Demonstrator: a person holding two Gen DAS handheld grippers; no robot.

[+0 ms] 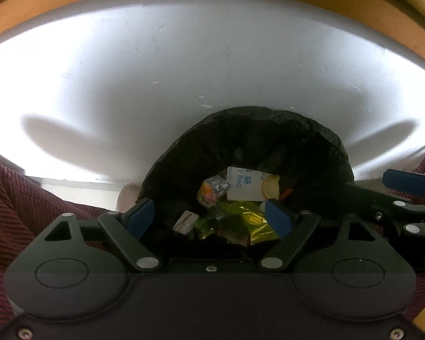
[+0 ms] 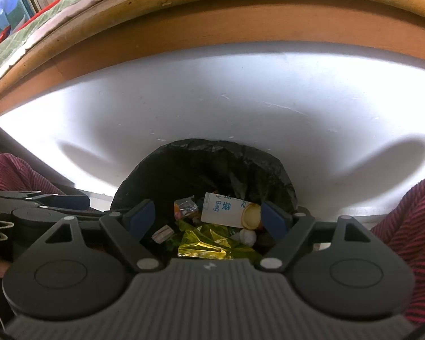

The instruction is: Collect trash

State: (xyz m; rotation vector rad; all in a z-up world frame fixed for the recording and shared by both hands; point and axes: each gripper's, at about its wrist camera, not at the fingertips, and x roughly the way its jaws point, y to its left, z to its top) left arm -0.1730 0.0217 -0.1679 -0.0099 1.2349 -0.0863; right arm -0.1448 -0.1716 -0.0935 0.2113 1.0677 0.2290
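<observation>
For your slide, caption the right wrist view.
Open right gripper above a black-lined bin holding a white bag and wrappers.

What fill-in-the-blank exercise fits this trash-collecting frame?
1. The bin is lined with a ____ bag.
2. The white packet in the bin carries ____ lettering.
3. The jaws of the left gripper and the right gripper both stand ____.
4. The crumpled foil wrapper is yellow-____.

Missing words: black; blue; open; green

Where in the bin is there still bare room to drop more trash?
Bare black liner shows along the bin's far wall, beyond the white paper bag. The near middle is crowded: gold foil wrapper, clear candy wrapper, round lid.
</observation>
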